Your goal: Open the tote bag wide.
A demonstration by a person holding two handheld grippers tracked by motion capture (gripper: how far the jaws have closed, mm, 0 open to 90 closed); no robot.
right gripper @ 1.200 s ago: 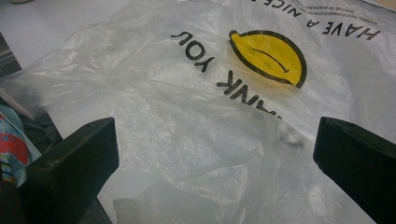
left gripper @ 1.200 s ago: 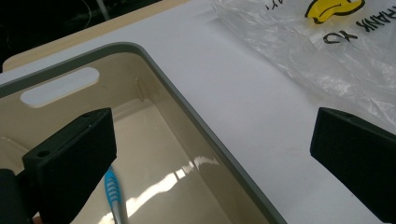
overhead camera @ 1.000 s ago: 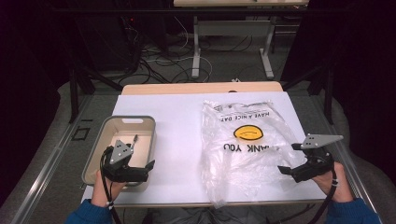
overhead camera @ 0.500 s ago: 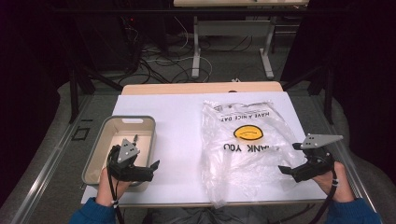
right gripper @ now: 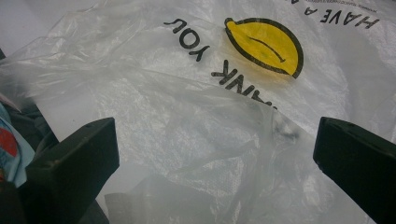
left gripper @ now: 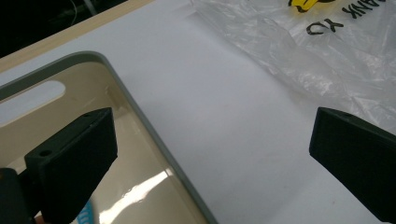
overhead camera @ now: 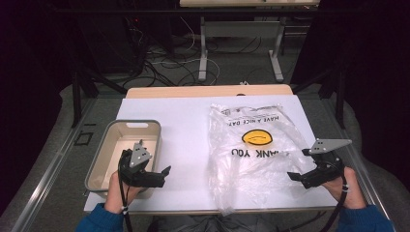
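Note:
A clear plastic bag [overhead camera: 251, 145] printed with a yellow smiley and black lettering lies crumpled on the right half of the white table top [overhead camera: 183, 140]. At the left stands a beige tray [overhead camera: 138, 122] with a grey rim and nothing visible inside. My left gripper [overhead camera: 162, 175] hovers open over the tray's right rim [left gripper: 140, 121], jaws pointing right toward the bag [left gripper: 327, 60]. At the bag's right front edge my right gripper [overhead camera: 297, 166] is open, pointing left. Its jaws straddle the wrinkled film [right gripper: 210, 107] without closing on it.
The table's wooden far edge [overhead camera: 208, 90] borders a dark floor with cables and another table's legs [overhead camera: 203, 53]. A bare white strip separates the tray from the bag. Both hands are close to the front edge of the table.
My left gripper has shifted a little to the right, from over the tray's inside to over its right rim. The right gripper and the bag have stayed put.

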